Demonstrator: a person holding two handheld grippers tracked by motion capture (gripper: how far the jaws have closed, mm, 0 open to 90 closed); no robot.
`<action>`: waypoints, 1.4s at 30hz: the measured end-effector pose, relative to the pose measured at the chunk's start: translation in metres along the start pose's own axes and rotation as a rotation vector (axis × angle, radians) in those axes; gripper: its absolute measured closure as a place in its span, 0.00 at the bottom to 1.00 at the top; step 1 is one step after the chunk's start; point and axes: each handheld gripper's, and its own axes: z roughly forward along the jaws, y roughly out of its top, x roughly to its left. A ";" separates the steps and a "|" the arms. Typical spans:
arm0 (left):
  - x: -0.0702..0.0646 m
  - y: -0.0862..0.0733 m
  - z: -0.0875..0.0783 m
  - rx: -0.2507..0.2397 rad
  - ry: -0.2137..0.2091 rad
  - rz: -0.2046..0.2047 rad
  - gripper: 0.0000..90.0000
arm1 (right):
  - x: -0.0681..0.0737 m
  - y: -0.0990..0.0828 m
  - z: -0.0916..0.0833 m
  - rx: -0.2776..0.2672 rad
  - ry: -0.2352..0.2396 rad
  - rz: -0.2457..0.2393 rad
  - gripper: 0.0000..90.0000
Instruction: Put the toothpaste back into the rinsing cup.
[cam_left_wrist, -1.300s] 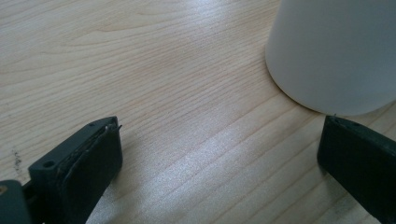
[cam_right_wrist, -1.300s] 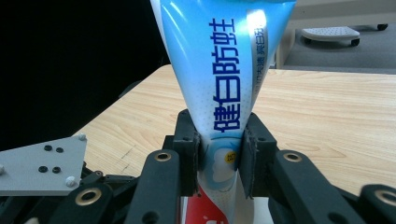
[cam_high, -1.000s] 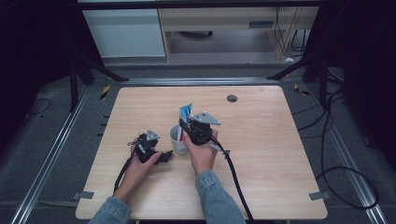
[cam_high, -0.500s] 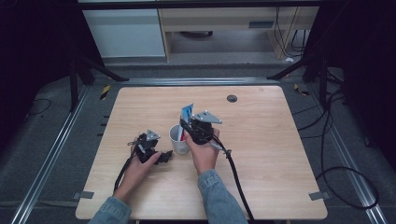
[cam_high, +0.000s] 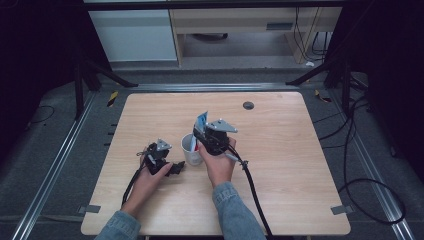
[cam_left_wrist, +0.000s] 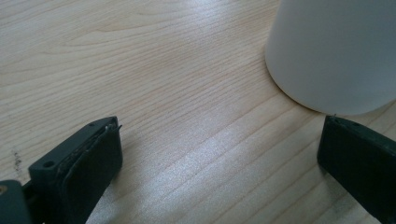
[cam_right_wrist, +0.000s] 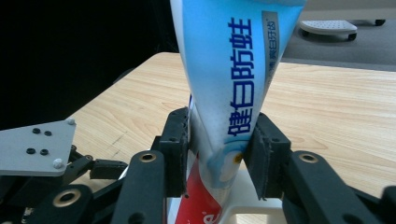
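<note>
The toothpaste tube (cam_right_wrist: 229, 88) is standing nose-down in the white cup (cam_high: 190, 149), near the table's (cam_high: 300, 165) middle, its blue crimped tail sticking up and leaning toward one o'clock. The right gripper (cam_right_wrist: 217, 156) is sitting around the tube just above the cup's rim, and its jaws have just been opening: in the right gripper view the pads (cam_right_wrist: 261, 154) are standing beside the tube's flanks, still close, and I cannot tell whether they are still touching. To my eye that means the tube is being let go into the cup, so the placing looks about done. At nine o'clock from the cup, the left gripper (cam_high: 170, 167) is lying low on the table, its jaws spread wide and holding nothing, one tip just beside the cup's base.
</note>
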 end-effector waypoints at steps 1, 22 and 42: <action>0.000 0.000 0.000 0.000 0.000 0.000 0.00 | 0.000 0.000 0.000 0.003 -0.006 -0.006 0.67; 0.000 0.000 0.000 -0.001 0.000 0.000 0.00 | 0.003 0.010 -0.004 0.017 -0.094 -0.096 0.38; 0.000 0.000 0.000 -0.001 0.000 -0.001 0.00 | 0.005 0.018 -0.017 0.113 -0.083 -0.194 0.16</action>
